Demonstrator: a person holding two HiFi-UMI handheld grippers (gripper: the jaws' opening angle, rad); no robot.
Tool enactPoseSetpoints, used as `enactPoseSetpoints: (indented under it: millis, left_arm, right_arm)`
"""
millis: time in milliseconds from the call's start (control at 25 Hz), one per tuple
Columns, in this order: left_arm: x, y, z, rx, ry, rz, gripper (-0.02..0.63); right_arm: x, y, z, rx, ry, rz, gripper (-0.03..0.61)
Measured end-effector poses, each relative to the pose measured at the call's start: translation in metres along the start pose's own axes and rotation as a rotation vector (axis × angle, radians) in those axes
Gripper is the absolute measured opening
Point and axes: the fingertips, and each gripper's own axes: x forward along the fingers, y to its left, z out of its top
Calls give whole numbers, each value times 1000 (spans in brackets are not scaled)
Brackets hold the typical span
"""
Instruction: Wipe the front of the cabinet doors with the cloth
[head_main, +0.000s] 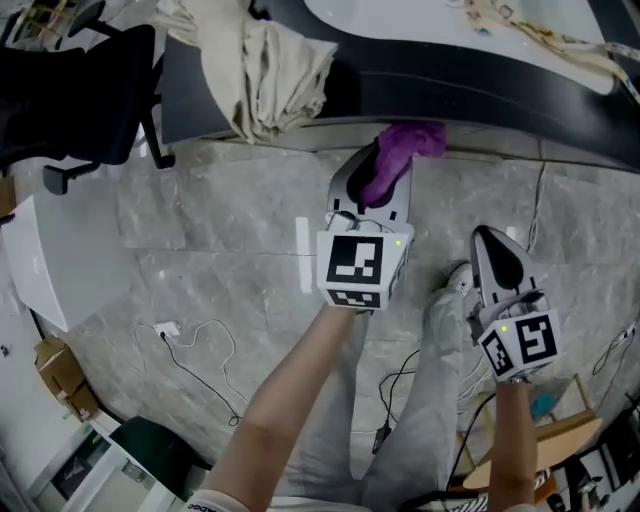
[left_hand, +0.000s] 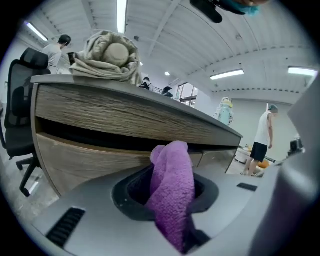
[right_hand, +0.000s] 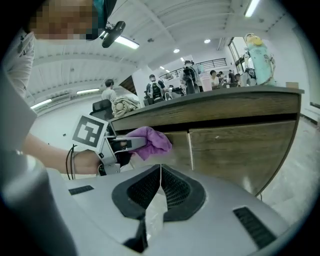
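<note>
The left hand-held gripper (head_main: 383, 165) is clenched on one fluffy purple terry cloth (head_main: 405, 150). The cloth's bunched end sits at the upper part of a curved, wood-grain cabinet door (right_hand: 179, 152). Two such doors show, split by a vertical seam. The right hand-held gripper (head_main: 497, 262), smooth grey plastic, has its ribbed jaws pressed together on nothing, back from the cabinet. One crumpled beige fabric heap (head_main: 265, 70) lies on the tabletop (right_hand: 240, 91).
</note>
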Motion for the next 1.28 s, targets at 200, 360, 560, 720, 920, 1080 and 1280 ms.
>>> enactPoseSetpoints:
  millis: [200,360,560,720,920,1080,1280]
  left_arm:
    - [-31,70,0,38,0,82,103]
    - [-57,129,3,40,-15,169,103]
    - [-84,181,0,21,-21,311,103]
    - [-103,193,5,8,-36,391,103]
    - [-104,142,8,-47,-38,335,103]
    - [-76,45,-5,-6,2,173,103]
    - [-26,-62,-20,-34,39,27,103]
  right_arm:
    - [11,40,9,23,-13,13,28]
    - [28,68,-3,31,12,53,28]
    - [43,83,-15,8,37,103,28]
    - [42,83,-19,17,38,120,28]
    - [26,59,-12,13,24,136,28]
    - [2,23,-9,78,4,106,28]
    - [-41,-22,-11,137,-15,65,28]
